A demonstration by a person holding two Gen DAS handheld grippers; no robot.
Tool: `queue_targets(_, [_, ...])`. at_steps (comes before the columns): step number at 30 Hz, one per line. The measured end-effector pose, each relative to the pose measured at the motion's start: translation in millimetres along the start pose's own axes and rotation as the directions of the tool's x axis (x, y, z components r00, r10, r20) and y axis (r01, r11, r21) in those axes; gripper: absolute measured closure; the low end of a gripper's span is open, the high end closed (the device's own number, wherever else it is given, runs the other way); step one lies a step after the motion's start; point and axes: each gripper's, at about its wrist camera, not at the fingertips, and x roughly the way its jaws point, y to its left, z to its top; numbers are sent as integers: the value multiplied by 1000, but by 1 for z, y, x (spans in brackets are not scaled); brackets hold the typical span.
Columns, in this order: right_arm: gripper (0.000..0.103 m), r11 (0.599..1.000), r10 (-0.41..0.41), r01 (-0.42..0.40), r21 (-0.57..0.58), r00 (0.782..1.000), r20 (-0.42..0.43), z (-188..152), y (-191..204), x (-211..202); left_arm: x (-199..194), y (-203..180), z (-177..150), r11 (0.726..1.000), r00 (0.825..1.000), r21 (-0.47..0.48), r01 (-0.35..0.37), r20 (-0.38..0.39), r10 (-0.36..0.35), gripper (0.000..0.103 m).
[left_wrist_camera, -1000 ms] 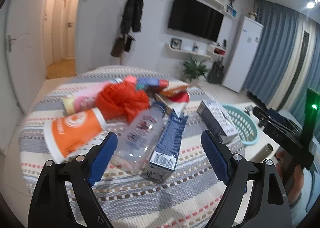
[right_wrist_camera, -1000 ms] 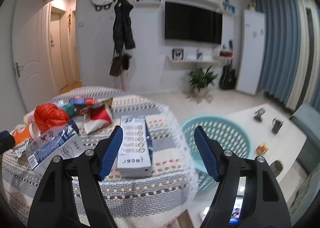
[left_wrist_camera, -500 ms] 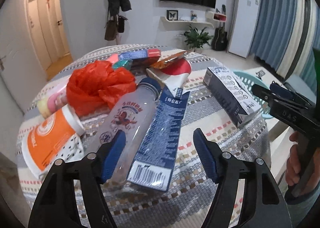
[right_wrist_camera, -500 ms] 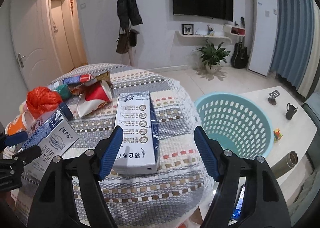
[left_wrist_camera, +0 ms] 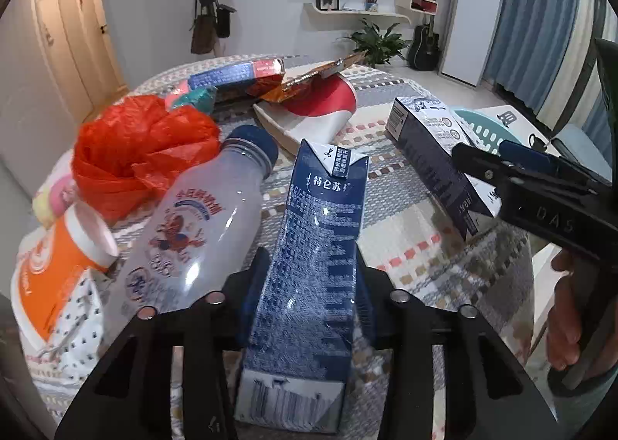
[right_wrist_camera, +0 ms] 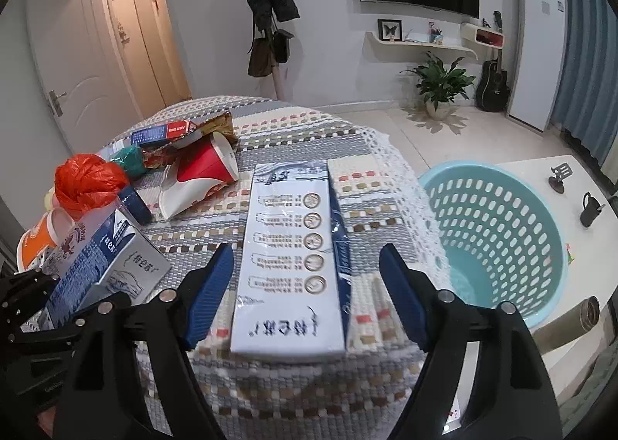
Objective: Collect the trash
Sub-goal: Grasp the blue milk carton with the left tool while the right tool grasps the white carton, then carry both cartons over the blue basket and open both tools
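Observation:
My left gripper (left_wrist_camera: 309, 285) is shut on a dark blue milk carton (left_wrist_camera: 313, 270) that lies on the round table; the carton also shows in the right wrist view (right_wrist_camera: 104, 266). My right gripper (right_wrist_camera: 307, 281) is open, its blue fingers (right_wrist_camera: 208, 293) on either side of a long blue-and-white box (right_wrist_camera: 293, 262), which also shows in the left wrist view (left_wrist_camera: 432, 154). A light blue perforated basket (right_wrist_camera: 498, 239) stands to the right, below the table edge.
On the woven tablecloth (right_wrist_camera: 293, 131) lie a clear plastic bottle (left_wrist_camera: 193, 235), an orange cup (left_wrist_camera: 58, 266), a red plastic bag (left_wrist_camera: 139, 150), a red-and-white paper cup (right_wrist_camera: 201, 177) and flat packets (left_wrist_camera: 235, 77). A white side table (right_wrist_camera: 579, 185) holds small dark items.
My left gripper moved forward and closed on the milk carton. My right gripper moved forward and down over the long box, still open.

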Motion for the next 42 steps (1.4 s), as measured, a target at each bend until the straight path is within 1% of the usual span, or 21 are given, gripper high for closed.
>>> queue_targets(4, [29, 1000, -9, 9, 6, 999, -42, 3, 3, 14, 2, -2, 4, 1000, 1000, -10, -3, 2, 3, 68])
queue_targets(5, [29, 1000, 0, 1, 16, 998, -56, 4, 2, 18, 2, -2, 5, 1000, 1000, -14, -2, 5, 2, 69])
queue_targets(8, [29, 999, 12, -9, 32, 996, -87, 6, 0, 26, -3, -4, 2, 1000, 1000, -18, 4, 29, -4, 69])
queue_targets(12, [29, 1000, 6, -3, 31, 994, -111, 7, 1, 31, -12, -9, 10, 1000, 998, -22, 18, 68, -16, 70])
queue_targets(13, [31, 1000, 7, -4, 30, 994, -112, 8, 1, 30, -15, -10, 12, 1000, 997, -22, 19, 77, -18, 70])
queue_targets(14, [34, 1000, 7, -4, 27, 994, -111, 8, 0, 30, -18, -12, 15, 1000, 996, -21, 19, 87, -17, 70])
queue_targets(15, [45, 1000, 6, -3, 21, 994, -112, 8, 1, 31, -19, -14, 18, 1000, 995, -22, 19, 93, -17, 70])
queue_targets(16, [45, 1000, 5, -4, 14, 993, -115, 7, 1, 31, -22, -16, 22, 1000, 995, -22, 20, 103, -17, 70])
queue_targets(21, [45, 999, 29, -27, 25, 996, -80, 10, -7, 21, -39, -32, 42, 1000, 986, -8, 19, 166, -17, 70])
queue_targets(24, [45, 999, 38, -38, 27, 999, -9, 17, -18, 0, -51, -45, 55, 1000, 978, 10, 23, 207, -25, 70])
queue_targets(29, [45, 996, 47, -53, 75, 996, 80, 33, -47, -31, -62, -75, 78, 998, 965, 53, 40, 257, -53, 70])
queue_targets(32, [45, 993, 20, -34, 117, 992, 122, 41, -72, -44, -64, -95, 96, 994, 956, 90, 57, 282, -80, 70])
queue_targets(34, [45, 989, -14, -7, 148, 990, 141, 45, -91, -51, -63, -108, 104, 992, 954, 109, 64, 286, -93, 70])
queue_targets(38, [45, 975, -87, 55, 214, 986, 142, 47, -132, -53, -49, -139, 123, 985, 951, 148, 92, 280, -130, 70])
queue_targets(42, [45, 953, -147, 113, 280, 984, 103, 40, -170, -41, -23, -165, 132, 978, 958, 166, 125, 235, -162, 70])
